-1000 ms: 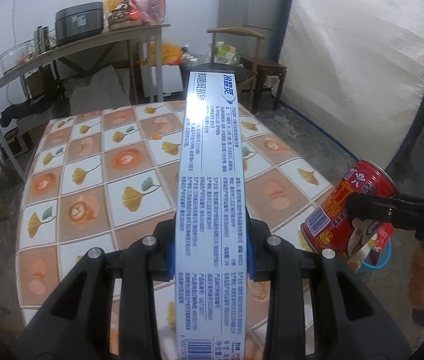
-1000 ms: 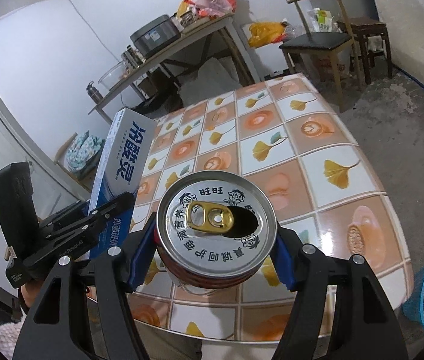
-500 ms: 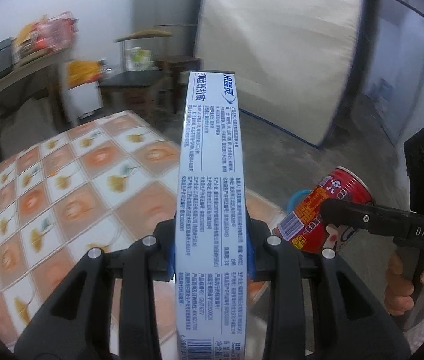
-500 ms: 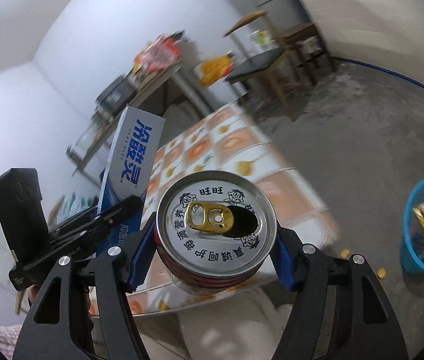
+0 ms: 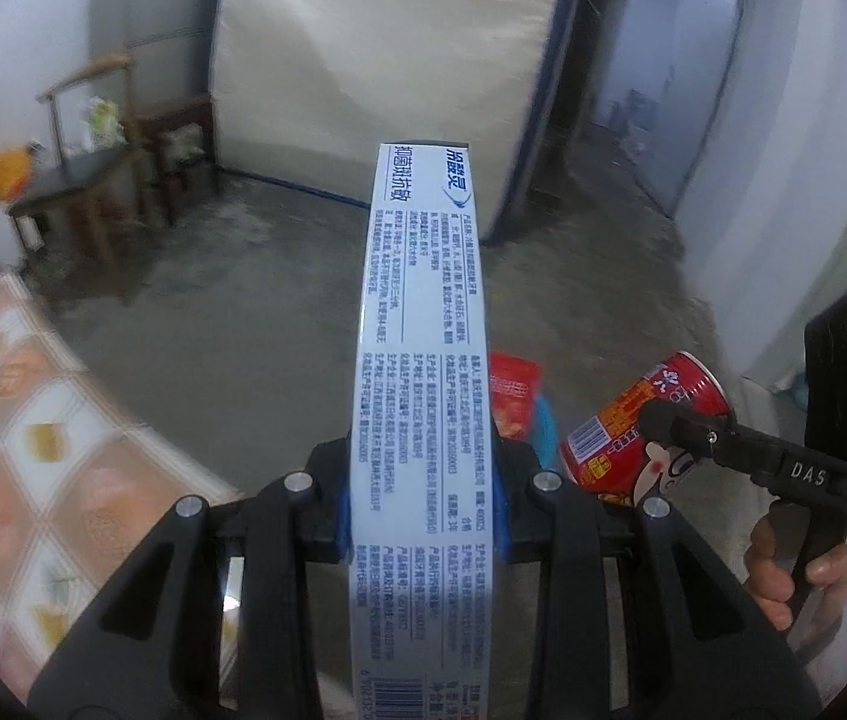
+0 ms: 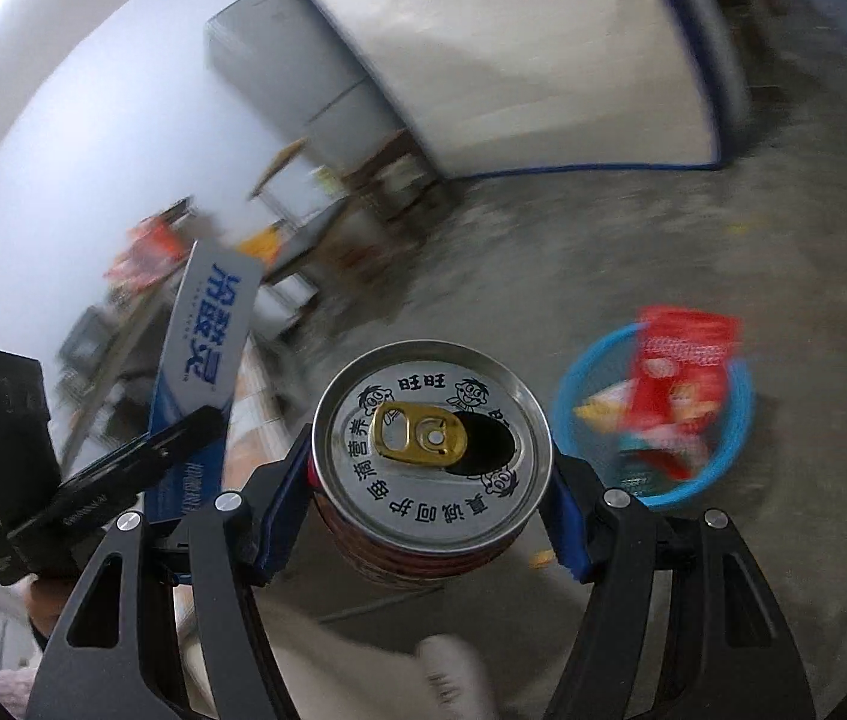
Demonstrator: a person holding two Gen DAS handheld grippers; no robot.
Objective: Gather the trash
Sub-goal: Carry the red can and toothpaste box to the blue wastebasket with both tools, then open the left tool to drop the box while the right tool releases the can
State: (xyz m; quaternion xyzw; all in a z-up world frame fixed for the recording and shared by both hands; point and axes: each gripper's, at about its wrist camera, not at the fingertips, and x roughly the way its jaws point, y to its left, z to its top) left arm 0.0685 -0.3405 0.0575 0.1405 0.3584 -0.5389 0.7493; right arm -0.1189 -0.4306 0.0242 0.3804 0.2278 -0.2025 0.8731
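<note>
Both jaws are loaded. Left gripper (image 5: 423,516) is clamped across the narrow sides of a long toothpaste box (image 5: 423,360); right gripper (image 6: 429,516) is closed on the wall of an opened red drink can (image 6: 429,438).

Progress, as I judge it: both items are lifted clear of the desk (image 5: 33,420) and carried over the concrete floor. The blue basket (image 6: 717,480) stands on the floor and already contains red snack wrappers (image 6: 681,372). Neither held item is deposited yet; release into the basket remains.

Orientation: the box's long axis runs forward along my left fingers, far end pointing away from me, above and beyond the basket. The can's axis also points forward along my right fingers, its lid and pull tab facing the camera, just left of the basket.
</note>
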